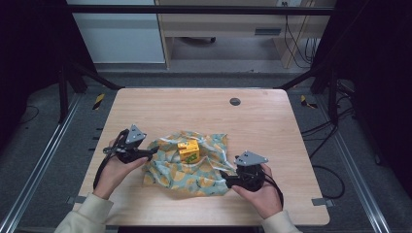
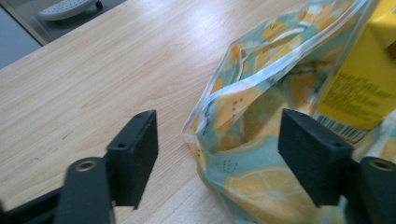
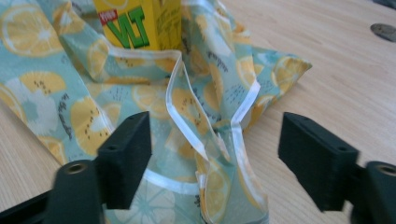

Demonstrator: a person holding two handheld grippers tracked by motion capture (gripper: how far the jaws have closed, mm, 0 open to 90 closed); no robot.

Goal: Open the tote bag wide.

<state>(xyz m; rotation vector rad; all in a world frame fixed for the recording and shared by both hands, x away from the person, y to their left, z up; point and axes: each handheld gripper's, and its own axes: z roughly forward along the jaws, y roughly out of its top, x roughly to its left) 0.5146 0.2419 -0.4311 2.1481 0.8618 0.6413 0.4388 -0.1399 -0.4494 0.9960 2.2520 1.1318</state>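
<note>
A teal cloth with a lemon print (image 1: pixel 194 167) lies crumpled on the wooden table (image 1: pixel 194 109). A yellow drink carton (image 1: pixel 188 150) stands upright on its middle. My left gripper (image 1: pixel 153 151) is at the cloth's left edge, open, with a raised fold of cloth (image 2: pixel 243 116) between its jaws. My right gripper (image 1: pixel 224 180) is at the cloth's near right corner, open, with a white-hemmed fold (image 3: pixel 205 140) standing between its jaws. The carton (image 3: pixel 140 23) shows beyond that fold, and the carton (image 2: pixel 364 79) also shows at the right of the left gripper view.
A round grey grommet (image 1: pixel 235 101) sits in the table's far part. Black frame posts (image 1: pixel 65 92) stand at the far corners. Cables (image 1: pixel 330 131) run along the floor at the right. Bare wood surrounds the cloth on all sides.
</note>
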